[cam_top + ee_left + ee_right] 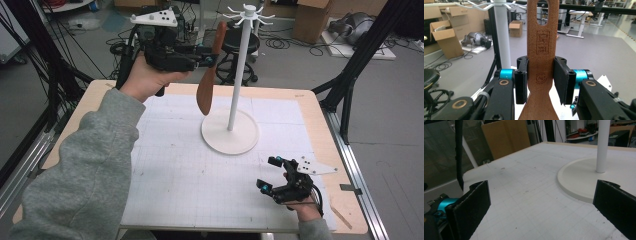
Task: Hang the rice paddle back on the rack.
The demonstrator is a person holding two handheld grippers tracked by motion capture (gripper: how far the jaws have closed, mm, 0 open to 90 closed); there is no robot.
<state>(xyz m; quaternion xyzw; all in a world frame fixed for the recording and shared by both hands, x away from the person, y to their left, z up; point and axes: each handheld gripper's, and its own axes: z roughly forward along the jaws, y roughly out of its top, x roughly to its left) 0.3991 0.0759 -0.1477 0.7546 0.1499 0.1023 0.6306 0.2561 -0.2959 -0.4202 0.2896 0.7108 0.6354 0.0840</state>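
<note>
My left gripper (212, 54) is raised above the table's far left and is shut on a brown wooden spatula (207, 80), gripping its handle with the blade hanging down. In the left gripper view the spatula (541, 50) stands upright between the two pads, its hanging hole at the top. Just right of it rises a white hook stand (239, 75) with a round base (230, 136) and short hooks (248, 15) at the top; its pole (502, 35) is close behind the spatula. My right gripper (270, 174) rests low at the table's near right, open with nothing between its jaws.
A white gridded mat (210, 165) covers the wooden table (320, 130). The stand's base (584, 180) and pole (603, 145) lie ahead of the right gripper. A black stool (240, 45), cardboard boxes (310, 17) and cables are on the floor beyond the far edge. Black frame posts (350, 75) flank the table.
</note>
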